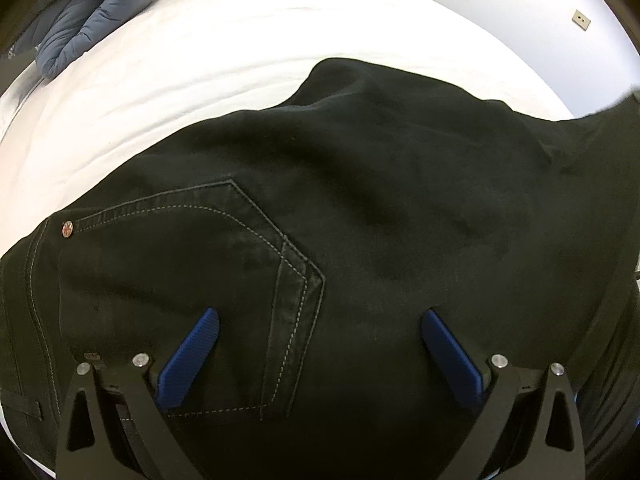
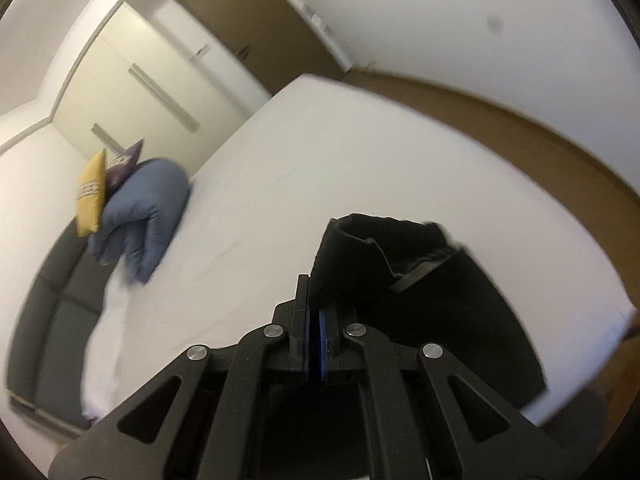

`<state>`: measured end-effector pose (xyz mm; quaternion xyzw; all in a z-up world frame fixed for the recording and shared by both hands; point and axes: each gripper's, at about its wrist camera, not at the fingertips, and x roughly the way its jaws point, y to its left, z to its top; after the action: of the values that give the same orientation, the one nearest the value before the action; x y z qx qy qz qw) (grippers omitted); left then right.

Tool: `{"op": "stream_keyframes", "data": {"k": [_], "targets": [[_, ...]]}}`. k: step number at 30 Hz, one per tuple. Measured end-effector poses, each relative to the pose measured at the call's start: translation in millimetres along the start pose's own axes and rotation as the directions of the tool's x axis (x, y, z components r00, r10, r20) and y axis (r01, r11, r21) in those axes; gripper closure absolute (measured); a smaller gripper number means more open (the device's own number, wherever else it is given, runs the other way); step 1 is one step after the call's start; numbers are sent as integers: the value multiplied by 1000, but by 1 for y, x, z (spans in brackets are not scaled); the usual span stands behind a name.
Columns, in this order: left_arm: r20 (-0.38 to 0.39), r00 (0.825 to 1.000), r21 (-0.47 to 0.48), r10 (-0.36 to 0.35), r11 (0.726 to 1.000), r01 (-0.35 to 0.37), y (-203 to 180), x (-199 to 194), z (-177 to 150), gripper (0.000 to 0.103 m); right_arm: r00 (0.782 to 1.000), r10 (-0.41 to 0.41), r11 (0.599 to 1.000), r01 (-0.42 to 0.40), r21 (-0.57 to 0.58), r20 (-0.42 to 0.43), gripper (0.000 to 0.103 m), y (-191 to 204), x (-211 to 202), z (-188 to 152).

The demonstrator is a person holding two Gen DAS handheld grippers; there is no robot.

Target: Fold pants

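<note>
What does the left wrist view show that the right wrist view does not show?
Only the left wrist view shows the stitched back pocket, its rivet, and the left gripper with jaws wide open over the fabric. Only the right wrist view shows the yellow cushion, the purple cushion, the wardrobe doors, and the right gripper, jaws shut. Both show the black pants, the white bed and the blue-grey duvet.
</note>
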<state>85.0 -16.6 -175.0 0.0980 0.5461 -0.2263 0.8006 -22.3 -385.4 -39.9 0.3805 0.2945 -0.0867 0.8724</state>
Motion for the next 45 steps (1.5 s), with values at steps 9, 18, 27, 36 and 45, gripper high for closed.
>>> {"op": "stream_keyframes", "data": {"k": [9, 18, 27, 36, 45], "targets": [[20, 999, -17, -26, 1000, 26, -1, 4, -3, 0, 991, 125, 983, -115, -145, 57, 101, 72, -41, 37], [17, 1000, 27, -2, 1000, 2, -16, 9, -7, 0, 981, -174, 898, 193, 395, -84, 101, -136, -26, -108], [12, 1000, 16, 14, 1000, -14, -9, 7, 9, 0, 987, -151, 888, 157, 432, -49, 101, -159, -26, -124], [23, 999, 12, 29, 999, -29, -12, 7, 9, 0, 986, -159, 882, 163, 442, -47, 102, -155, -41, -127], [35, 999, 35, 38, 999, -39, -13, 10, 0, 0, 987, -155, 868, 158, 472, -46, 102, -164, -30, -123]]}}
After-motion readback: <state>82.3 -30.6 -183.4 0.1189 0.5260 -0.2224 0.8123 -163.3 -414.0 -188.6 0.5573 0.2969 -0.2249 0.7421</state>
